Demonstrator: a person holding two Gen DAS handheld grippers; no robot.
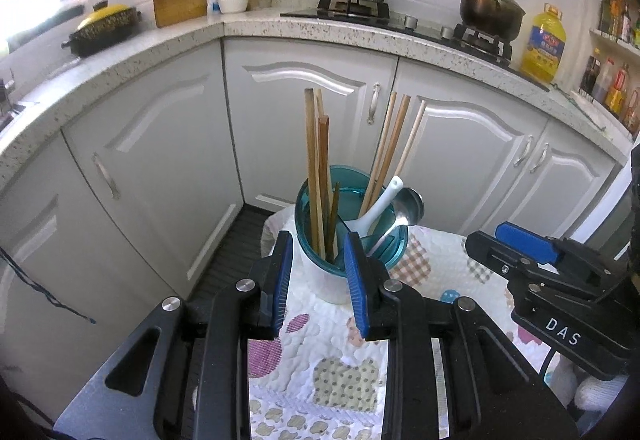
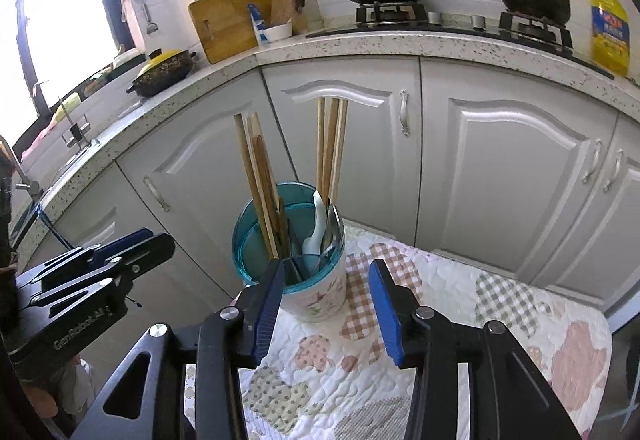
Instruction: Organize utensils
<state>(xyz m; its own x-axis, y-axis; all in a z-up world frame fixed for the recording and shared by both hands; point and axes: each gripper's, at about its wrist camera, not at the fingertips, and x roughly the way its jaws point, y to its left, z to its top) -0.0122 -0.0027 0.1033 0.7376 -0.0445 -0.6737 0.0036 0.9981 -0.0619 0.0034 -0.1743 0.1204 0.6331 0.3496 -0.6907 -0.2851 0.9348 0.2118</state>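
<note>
Utensil holder (image 1: pixel 340 240) stands upright on quilted cloth (image 1: pixel 320 360), near its far edge. Chopsticks (image 1: pixel 316 175) sorted in two bundles, white spoon (image 1: pixel 376 207) and metal spoon (image 1: pixel 408 205) in own section; looks sorted by kind, task likely near end.

Left claw (image 1: pixel 318 280) open, empty, just before holder. Right claw (image 2: pixel 326 308) open, empty, beside holder.

Left view shows metal spoon bowl clearly. Right view shows inner dividers, flower print on holder.

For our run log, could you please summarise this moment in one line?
left tongs: open, empty | right tongs: open, empty | chopsticks, spoons: in holder
</note>
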